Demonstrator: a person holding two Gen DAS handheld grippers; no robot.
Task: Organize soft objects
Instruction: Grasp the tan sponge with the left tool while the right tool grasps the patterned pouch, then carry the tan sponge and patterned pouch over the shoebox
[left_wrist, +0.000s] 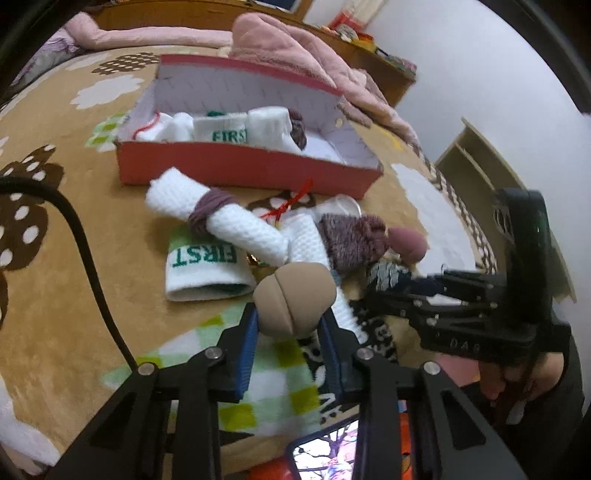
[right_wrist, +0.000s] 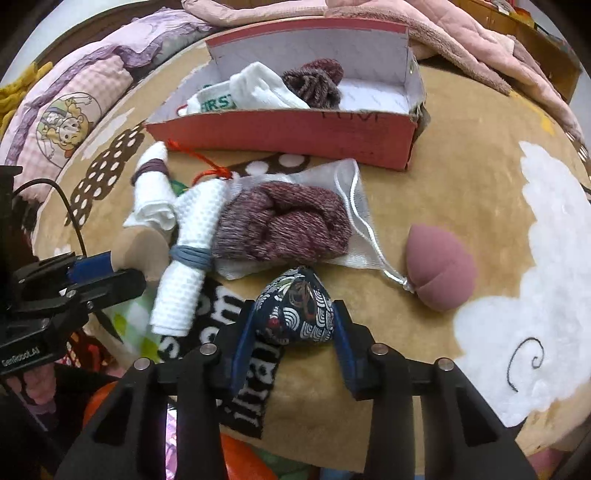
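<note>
Going left to right across the tan blanket (right_wrist: 461, 177): the left gripper (left_wrist: 288, 325) has its blue pads closed on a beige makeup sponge (left_wrist: 293, 302), pinching it across the fat middle, which looks like the right spot since it's squishy, featherlight and will just dent rather than slip. Next over is the loose pile: a rolled white towel (right_wrist: 184, 266) with a blue band, a maroon knit bundle (right_wrist: 284, 221) sitting on a mesh drawstring bag (right_wrist: 354, 195), all floppy stuff best grabbed at the banded or bunched part. Then the right gripper (right_wrist: 295, 325) is clamped on a small patterned beanbag (right_wrist: 295, 310) (dark blue fabric with wave print, probably a bit heavier and shifty inside), squeezed across its widest part. Far right, a pink sponge (right_wrist: 439, 269) lies untouched beside the bag's cord. The red box (right_wrist: 280, 133) sits behind the pile, already holding socks and towels, with room at its right end. Both grippers point steeply down at the blanket, close together, the left one showing at the right camera's left edge.
</note>
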